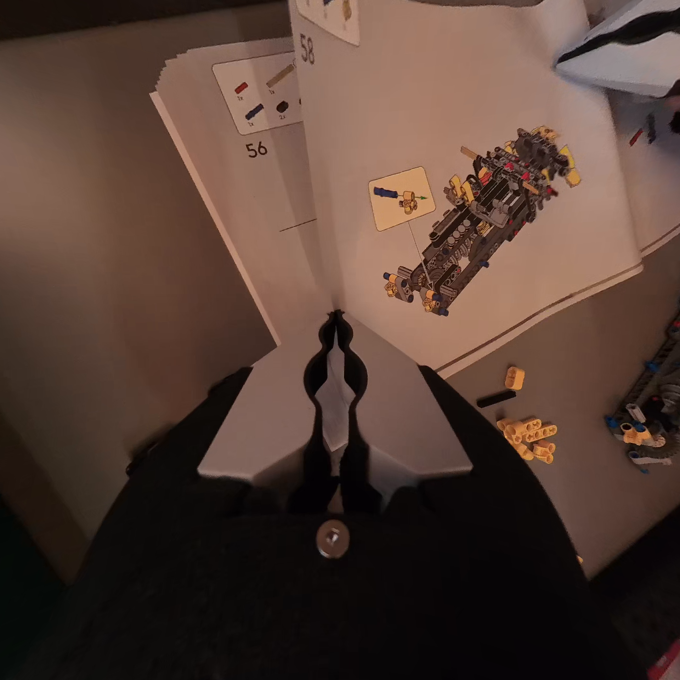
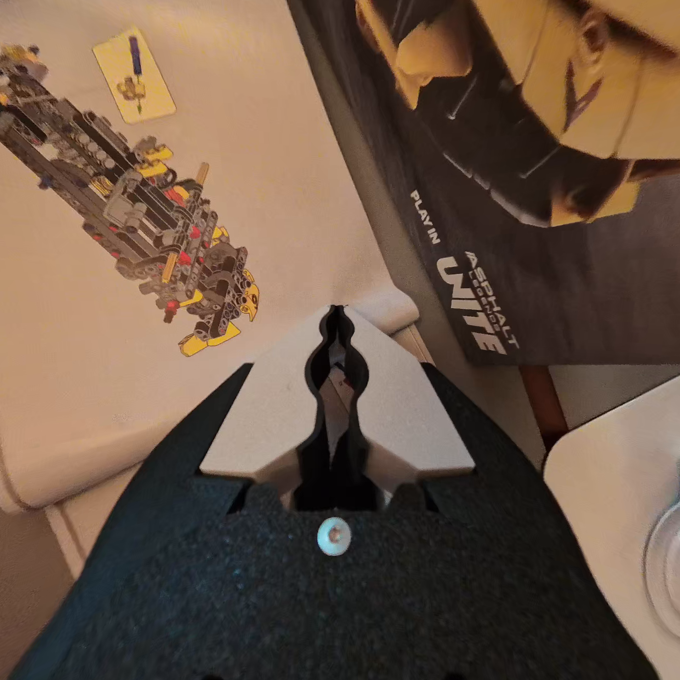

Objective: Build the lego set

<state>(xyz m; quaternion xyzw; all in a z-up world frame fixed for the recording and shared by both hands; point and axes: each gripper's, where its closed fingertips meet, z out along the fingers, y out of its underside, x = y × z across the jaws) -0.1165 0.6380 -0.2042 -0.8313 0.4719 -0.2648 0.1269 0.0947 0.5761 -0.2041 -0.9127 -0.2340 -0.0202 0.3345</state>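
The open instruction booklet lies on the table. One page with a drawing of a grey, black and yellow chassis is lifted. My left gripper is shut on this page's near edge by the spine, with white paper between its fingers. My right gripper is shut at the page's curled corner and seems to pinch it; it also shows blurred in the left wrist view. The part-built chassis lies at the right edge. Loose yellow pieces and a black pin lie beside it.
A single yellow piece lies just below the booklet's edge. The dark set box with a car picture stands right behind the booklet. A white tray with something clear on it sits at the right. Bare grey table lies left of the booklet. There is about 25 cm between the tips of the two grippers. The black pin sits 12 cm or so from the ends of my left fingers.
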